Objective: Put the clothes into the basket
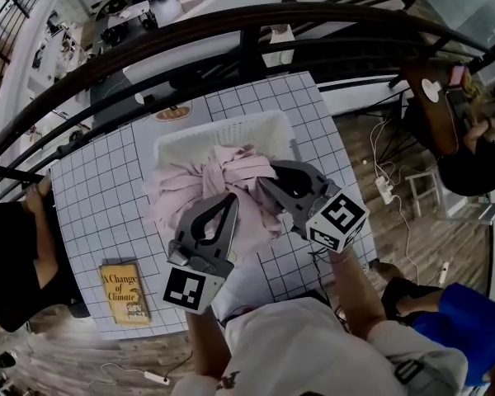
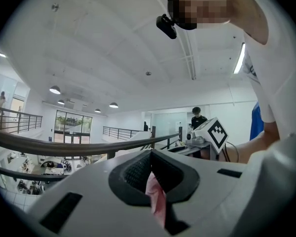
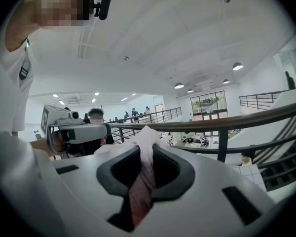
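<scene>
The left gripper (image 1: pixel 228 198) and right gripper (image 1: pixel 269 181) each clamp the pink clothes (image 1: pixel 231 163), bunched over the white basket (image 1: pixel 200 139). The carry looks nearly done. Next, lower the bundle inside and release both.

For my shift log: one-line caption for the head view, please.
Left claw and right claw grip a bunched pink garment at the white basket on the gridded table.

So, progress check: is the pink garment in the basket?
Not fully: garment bunched over basket rim, left gripper and right gripper holding it.
</scene>
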The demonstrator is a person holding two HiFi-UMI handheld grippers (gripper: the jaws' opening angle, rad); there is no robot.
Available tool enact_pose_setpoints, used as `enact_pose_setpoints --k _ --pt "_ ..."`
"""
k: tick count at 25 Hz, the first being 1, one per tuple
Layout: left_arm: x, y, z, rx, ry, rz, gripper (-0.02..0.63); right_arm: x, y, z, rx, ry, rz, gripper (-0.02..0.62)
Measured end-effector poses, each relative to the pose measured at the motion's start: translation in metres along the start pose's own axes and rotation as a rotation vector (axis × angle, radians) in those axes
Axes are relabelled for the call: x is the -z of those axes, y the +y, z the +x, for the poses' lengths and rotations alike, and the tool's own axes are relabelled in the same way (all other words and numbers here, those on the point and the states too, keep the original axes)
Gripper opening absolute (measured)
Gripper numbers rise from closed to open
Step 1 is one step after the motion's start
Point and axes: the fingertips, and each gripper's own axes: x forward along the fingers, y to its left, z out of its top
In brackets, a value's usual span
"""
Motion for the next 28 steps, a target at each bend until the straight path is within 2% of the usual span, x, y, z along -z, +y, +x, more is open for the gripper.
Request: enact_pose_setpoints --k 7,16,21,28 --pt "0.019 0.012 0.006 -0.014 0.024 -0.027 0.002 0.027 -0.02 0.012 0.049 0.089 -0.006 0.066" --pt "0.035 0.021 0.015 -0.018 0.051 -0.045 0.002 0.059 -0.041 0.027 0.121 0.269 -0.092 0.066" --pt "0.041 0.025 0.019 -0.02 0.06 -0.053 0.002 0.075 -0.047 0.032 0.136 0.354 -0.147 0.066" --pt "0.051 0.028 0.027 -0.015 0.078 -0.058 0.002 0.097 -0.055 0.039 0.142 0.448 -0.169 0.066"
